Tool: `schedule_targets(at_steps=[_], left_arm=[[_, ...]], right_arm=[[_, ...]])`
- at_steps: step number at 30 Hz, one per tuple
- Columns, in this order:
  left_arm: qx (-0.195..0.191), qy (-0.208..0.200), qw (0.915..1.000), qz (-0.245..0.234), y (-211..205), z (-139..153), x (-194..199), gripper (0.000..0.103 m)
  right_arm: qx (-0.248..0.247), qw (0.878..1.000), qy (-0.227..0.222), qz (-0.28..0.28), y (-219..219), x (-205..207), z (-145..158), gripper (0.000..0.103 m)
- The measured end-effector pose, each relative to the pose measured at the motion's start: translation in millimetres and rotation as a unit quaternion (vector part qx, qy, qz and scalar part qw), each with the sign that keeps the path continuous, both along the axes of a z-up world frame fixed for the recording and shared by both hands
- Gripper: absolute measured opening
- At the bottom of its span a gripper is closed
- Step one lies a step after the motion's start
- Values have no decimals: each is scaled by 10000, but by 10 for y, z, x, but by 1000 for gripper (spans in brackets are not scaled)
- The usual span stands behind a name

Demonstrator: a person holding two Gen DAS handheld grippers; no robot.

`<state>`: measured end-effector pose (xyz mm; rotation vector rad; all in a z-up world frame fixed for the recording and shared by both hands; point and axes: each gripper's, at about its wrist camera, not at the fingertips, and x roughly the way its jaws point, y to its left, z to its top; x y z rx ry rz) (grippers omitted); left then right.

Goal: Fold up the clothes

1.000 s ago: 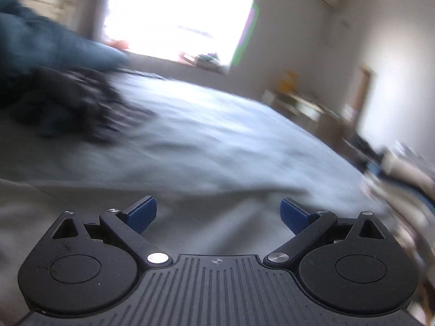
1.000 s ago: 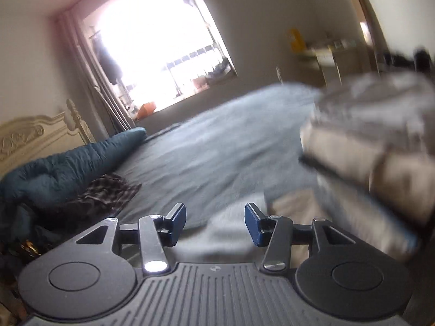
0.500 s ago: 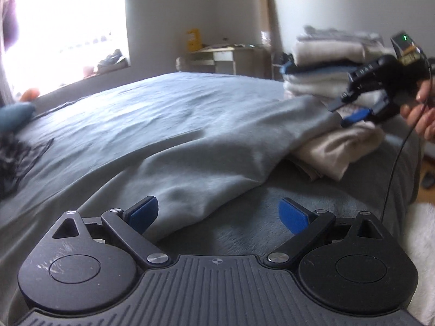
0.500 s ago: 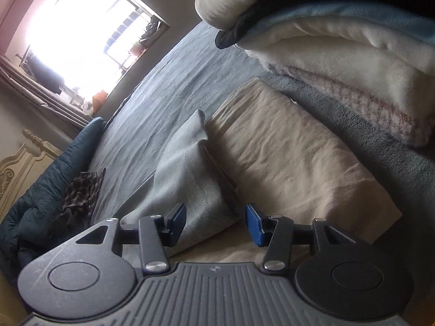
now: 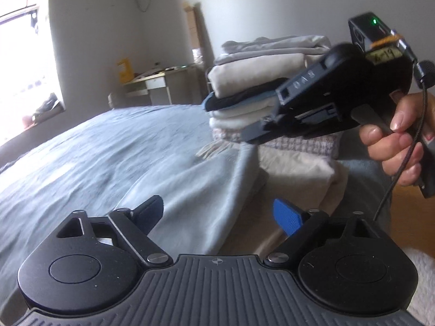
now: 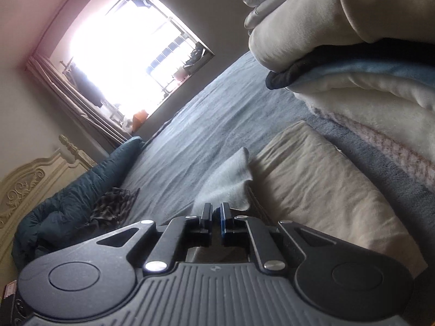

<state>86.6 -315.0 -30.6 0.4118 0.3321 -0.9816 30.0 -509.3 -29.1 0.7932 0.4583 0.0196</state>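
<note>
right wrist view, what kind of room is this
Most likely a bedroom in a home. A bed with a grey-blue sheet fills the view, a carved cream headboard stands at one end, and a stack of folded clothes sits on it. A desk stands by the far wall.

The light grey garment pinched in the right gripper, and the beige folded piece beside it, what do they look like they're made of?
The light grey garment looks like soft brushed knit, maybe fleece or sweatshirt jersey: matte, faintly fuzzy, draping in rounded folds from the right gripper. The beige folded piece looks like thin woven cotton or linen: matte, with fine sharp creases. Neither can be confirmed by sight.
</note>
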Motion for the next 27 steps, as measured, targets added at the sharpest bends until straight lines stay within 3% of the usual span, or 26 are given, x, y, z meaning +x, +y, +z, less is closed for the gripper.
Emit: schedule_targets(at_steps=[2, 4, 5, 7, 9, 13, 17, 21, 27], left_arm=[[15, 39, 10000, -27, -128, 16, 62, 73], [-24, 218, 9998, -11, -202, 33, 158, 53], [-32, 348, 9994, 29, -233, 39, 218, 50], [-84, 639, 9979, 112, -256, 54, 343, 20], [-217, 971, 9949, 167, -208, 90, 473, 10], [-594, 1409, 9878, 292, -40, 259, 679, 5], [-899, 1572, 9828, 369, 88, 509, 845, 5], [-1066, 1366, 9841, 381, 125, 749, 940, 4], [-1193, 1269, 9841, 361, 108, 891, 1003, 4]], right_arm=[[52, 9999, -119, 24, 6, 53, 30, 6], [90, 9998, -181, 54, 16, 99, 38, 6], [109, 9997, -209, 69, 21, 122, 40, 6], [160, 9995, -250, 75, 22, 158, 34, 6], [255, 9993, -289, 22, -7, 147, 10, 6], [796, 9958, -415, -162, -170, 4, -76, 20], [779, 9960, -111, -428, -273, -94, -206, 39], [818, 9944, 540, -383, -314, 46, -432, 41], [582, 9949, 822, -34, -362, 355, -568, 41]])
